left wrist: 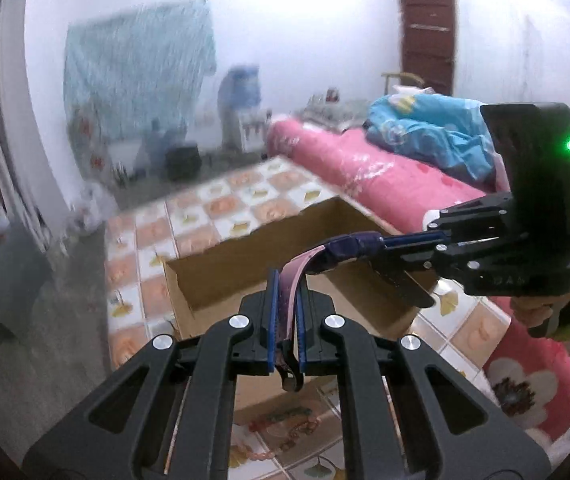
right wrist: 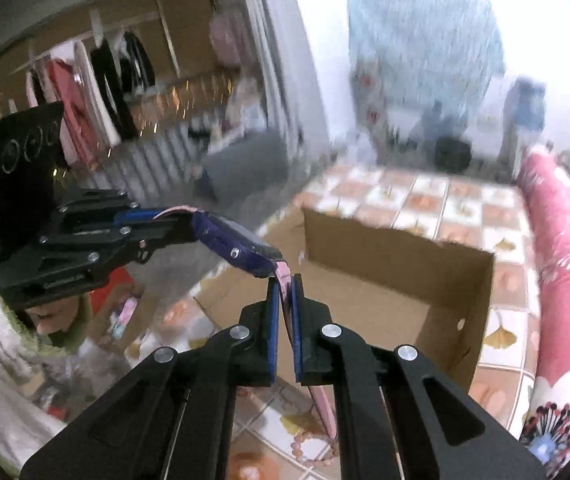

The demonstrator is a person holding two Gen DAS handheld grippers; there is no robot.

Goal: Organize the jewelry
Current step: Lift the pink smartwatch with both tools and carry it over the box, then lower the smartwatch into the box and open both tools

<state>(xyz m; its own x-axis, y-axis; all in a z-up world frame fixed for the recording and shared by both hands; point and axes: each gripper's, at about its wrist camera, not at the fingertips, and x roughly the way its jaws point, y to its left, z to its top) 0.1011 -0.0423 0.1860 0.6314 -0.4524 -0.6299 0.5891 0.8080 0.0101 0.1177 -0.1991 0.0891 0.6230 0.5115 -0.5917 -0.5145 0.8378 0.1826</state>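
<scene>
Both grippers are clamping one wristwatch [left wrist: 327, 258]: left gripper [left wrist: 288, 300] on its pink strap, right gripper [right wrist: 283, 294] on the other strap end. They're holding it stretched flat above the open cardboard box [left wrist: 245, 256], likely for lowering in. Bead bracelets [right wrist: 309, 446] are lying on the tablecloth nearer.

Pink-strapped watch [left wrist: 327, 258] with purple case, held aloft over open cardboard box [left wrist: 221, 256]; beaded bracelet [left wrist: 285, 428] on tablecloth.

Lighting, my two views: bright, washed-out far walls; background motion-blurred (my grippers near stay sharp); fisheye-bent, dark-vignetted edges.
</scene>
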